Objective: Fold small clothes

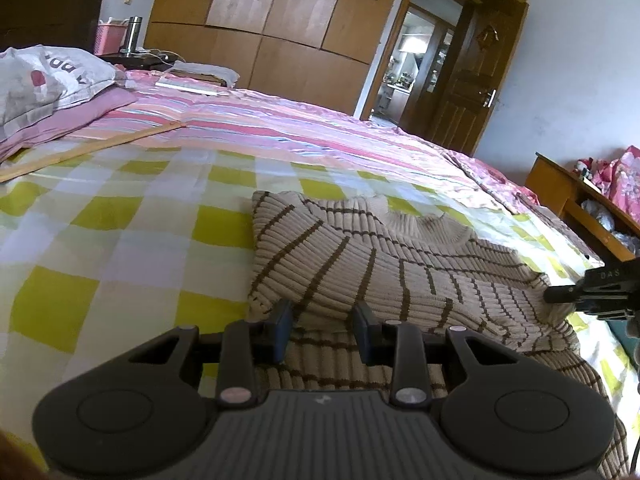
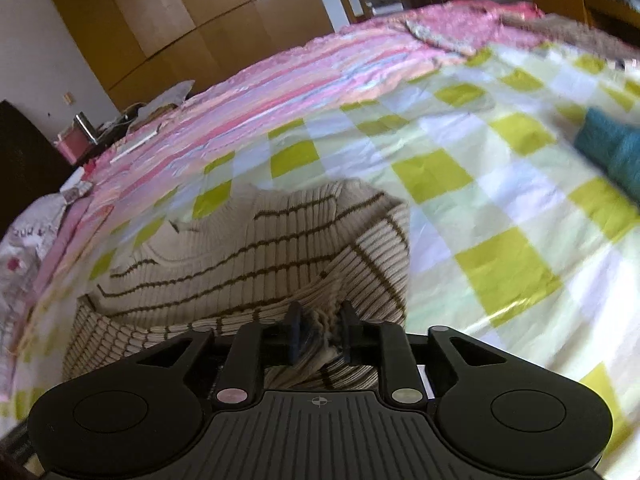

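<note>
Bed takes most of both views, with a yellow-and-white checked sheet over the near half as the folding surface and a pink striped quilt behind it. One small garment in play: a beige ribbed sweater with brown stripes, flat on the checked sheet at the near edge, sleeve parts already laid across the body, so I'd judge the fold about midway. One teal item sits well apart at the right edge of the right view, blurred; possibly next in the queue. Two grippers. Left gripper has jaws apart, straddling the sweater's near folded edge, pads not pressing; probably poised to pin or pick that edge. Right gripper has jaws a little apart with a bunch of knit between them; pads look loose on it, likely a release after laying the fold.
</note>
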Demonstrator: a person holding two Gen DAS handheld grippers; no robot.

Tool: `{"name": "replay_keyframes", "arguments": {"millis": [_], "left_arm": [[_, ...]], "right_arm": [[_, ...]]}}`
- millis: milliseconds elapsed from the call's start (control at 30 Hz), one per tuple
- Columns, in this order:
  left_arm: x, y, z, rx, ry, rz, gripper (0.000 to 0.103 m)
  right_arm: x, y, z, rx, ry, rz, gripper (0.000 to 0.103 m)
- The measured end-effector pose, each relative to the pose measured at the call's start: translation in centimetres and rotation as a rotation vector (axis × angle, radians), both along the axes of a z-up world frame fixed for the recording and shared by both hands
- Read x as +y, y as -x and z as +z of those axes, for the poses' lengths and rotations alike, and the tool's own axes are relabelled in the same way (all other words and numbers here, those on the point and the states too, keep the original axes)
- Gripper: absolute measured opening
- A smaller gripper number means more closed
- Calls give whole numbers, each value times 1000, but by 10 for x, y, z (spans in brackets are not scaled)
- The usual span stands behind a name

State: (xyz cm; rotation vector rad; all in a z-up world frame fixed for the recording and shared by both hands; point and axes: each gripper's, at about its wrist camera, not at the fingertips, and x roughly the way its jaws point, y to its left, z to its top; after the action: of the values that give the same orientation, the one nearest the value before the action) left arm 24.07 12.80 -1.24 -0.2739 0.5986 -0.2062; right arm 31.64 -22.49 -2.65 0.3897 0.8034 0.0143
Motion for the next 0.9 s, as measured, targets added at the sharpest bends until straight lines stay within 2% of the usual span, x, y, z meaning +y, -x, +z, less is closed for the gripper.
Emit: {"name": "replay_keyframes", "arguments": {"millis": [133, 300, 400, 467, 600, 667, 767, 900], "left_arm": [[4, 1, 4, -4, 4, 14, 38], [8, 3, 10, -25, 6, 38, 39], [11, 4, 12, -41, 19, 55, 39], [9, 3, 10, -38, 0, 49, 39], [4, -4, 1, 14, -49, 38, 39], [3, -5, -1, 27, -70, 46, 39], [7, -3, 3, 24, -52, 60, 39], [6, 4, 16, -30, -42, 68, 39]], "right_arm": [[1, 8, 12, -50, 80, 8, 25], [15, 21, 22, -114, 108, 94, 25], [26, 20, 14, -96, 116, 151, 25], [30, 17, 4, -68, 141, 162, 25], [24, 14, -10, -44, 136, 144, 23], [23, 15, -8, -44, 136, 140, 23], [25, 21, 0, -56, 164, 143, 25], [29, 36, 10, -99, 161, 176, 25]]}}
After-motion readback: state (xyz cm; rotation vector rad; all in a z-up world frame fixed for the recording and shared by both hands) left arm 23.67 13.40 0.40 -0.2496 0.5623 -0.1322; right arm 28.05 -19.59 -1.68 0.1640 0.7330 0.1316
